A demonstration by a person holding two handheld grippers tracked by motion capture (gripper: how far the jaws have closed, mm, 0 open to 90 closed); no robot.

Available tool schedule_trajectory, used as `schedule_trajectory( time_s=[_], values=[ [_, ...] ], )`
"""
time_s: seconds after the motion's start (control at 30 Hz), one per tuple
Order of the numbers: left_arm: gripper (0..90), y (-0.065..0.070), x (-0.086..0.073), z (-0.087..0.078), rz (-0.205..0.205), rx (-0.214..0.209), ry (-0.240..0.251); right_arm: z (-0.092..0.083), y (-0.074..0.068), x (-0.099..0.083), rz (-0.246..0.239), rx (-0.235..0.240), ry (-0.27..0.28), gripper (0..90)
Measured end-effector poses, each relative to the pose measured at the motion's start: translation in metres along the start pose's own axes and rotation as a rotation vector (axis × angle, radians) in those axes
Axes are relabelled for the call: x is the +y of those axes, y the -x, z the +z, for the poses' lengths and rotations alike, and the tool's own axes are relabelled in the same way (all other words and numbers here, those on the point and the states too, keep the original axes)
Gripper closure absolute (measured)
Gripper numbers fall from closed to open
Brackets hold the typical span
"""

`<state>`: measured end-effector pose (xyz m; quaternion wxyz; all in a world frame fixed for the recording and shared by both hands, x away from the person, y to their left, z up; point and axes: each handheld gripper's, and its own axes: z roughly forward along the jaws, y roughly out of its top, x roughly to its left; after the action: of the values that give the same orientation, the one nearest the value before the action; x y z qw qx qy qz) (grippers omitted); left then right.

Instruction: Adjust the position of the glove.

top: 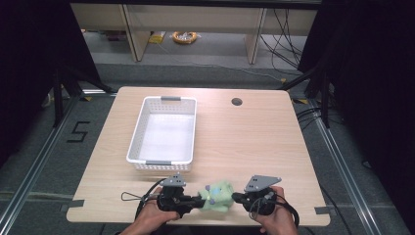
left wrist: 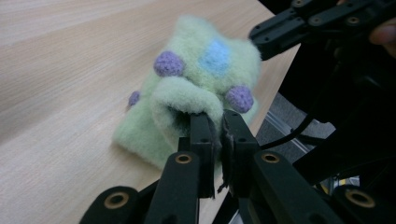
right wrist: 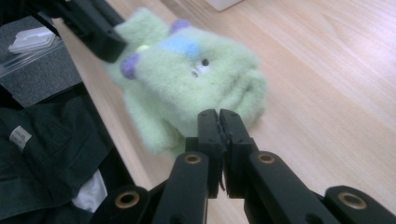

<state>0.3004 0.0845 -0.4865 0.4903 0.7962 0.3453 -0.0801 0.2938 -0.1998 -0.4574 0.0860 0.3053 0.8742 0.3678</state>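
Note:
A pale green fuzzy cloth (top: 218, 196) with purple bumps and a blue patch lies crumpled at the table's front edge, between my two grippers. My left gripper (top: 199, 200) comes in from its left. In the left gripper view the cloth (left wrist: 205, 70) has a rolled hem folded over the jaw tips, and the left gripper (left wrist: 218, 119) is shut on that hem. My right gripper (top: 236, 198) meets the cloth's right side. In the right gripper view the right gripper (right wrist: 218, 114) has its jaws shut, tips against the cloth (right wrist: 187, 79); I see no fabric between them.
A white slatted basket (top: 137, 132) stands empty on the wooden table (top: 244, 142), left of centre and behind the grippers. A round cable hole (top: 237, 102) sits near the far edge. Dark clothing (right wrist: 51, 140) lies below the table's front edge.

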Motion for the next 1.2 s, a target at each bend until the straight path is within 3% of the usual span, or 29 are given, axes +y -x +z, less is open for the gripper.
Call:
schedule_trajectory(
  time_s=[0.27,0.33,0.4,0.6,0.7,0.73,0.77,0.8,0.83,0.87,0.93,0.97,1.0,1.03,1.07,1.13,1.2],
  values=[
    [81.1,-0.004,-0.012,0.012,-0.008,0.034,-0.051,0.009,0.009,-0.005,0.020,0.028,-0.027,88.2],
    [79.9,-0.006,-0.013,0.013,0.008,0.045,-0.054,0.011,0.009,-0.007,0.032,0.031,-0.063,88.1],
    [79.4,-0.005,-0.014,0.012,0.009,0.054,-0.051,0.013,0.009,-0.009,0.031,0.028,-0.048,88.0],
    [75.6,-0.009,-0.015,0.011,0.017,0.077,-0.048,0.016,0.009,-0.016,0.038,0.055,-0.090,86.6],
    [66.3,-0.010,-0.014,0.008,0.005,0.094,-0.042,0.015,0.009,-0.017,0.057,0.061,-0.063,81.9],
    [62.6,-0.012,-0.012,0.006,-0.015,0.086,-0.030,0.010,0.011,-0.015,0.065,0.061,-0.059,74.5],
    [58.5,-0.012,-0.012,0.006,-0.015,0.086,-0.030,0.010,0.011,-0.015,0.065,0.061,-0.059,74.5],
    [55.4,-0.014,-0.012,0.003,-0.051,0.083,-0.027,0.004,0.013,-0.013,0.091,0.047,-0.031,66.7],
    [53.2,-0.014,-0.012,0.003,-0.051,0.083,-0.027,0.004,0.013,-0.013,0.091,0.047,-0.031,66.7],
    [51.2,-0.015,-0.011,0.004,-0.077,0.101,-0.022,0.001,0.017,-0.010,0.134,0.023,0.006,59.4],
    [48.1,-0.015,-0.010,0.008,-0.091,0.118,-0.037,0.003,0.021,-0.007,0.179,0.019,0.016,54.8],
    [46.8,-0.015,-0.010,0.008,-0.091,0.118,-0.037,0.003,0.021,-0.007,0.179,0.019,0.016,54.8],
    [46.8,-0.016,-0.011,0.010,-0.108,0.098,-0.039,0.005,0.020,-0.005,0.221,0.033,0.004,52.9],
    [45.1,-0.015,-0.010,0.012,-0.115,0.105,-0.045,0.009,0.023,-0.004,0.202,0.029,0.015,52.0],
    [43.4,-0.015,-0.009,0.016,-0.119,0.099,-0.053,0.016,0.023,-0.002,0.218,0.054,0.010,50.1],
    [43.2,-0.014,-0.008,0.018,-0.127,0.115,-0.048,0.019,0.023,0.000,0.228,0.049,0.005,50.2],
    [43.4,-0.015,-0.006,0.020,-0.129,0.125,-0.055,0.028,0.023,0.002,0.232,0.054,-0.036,50.1]
  ],
)
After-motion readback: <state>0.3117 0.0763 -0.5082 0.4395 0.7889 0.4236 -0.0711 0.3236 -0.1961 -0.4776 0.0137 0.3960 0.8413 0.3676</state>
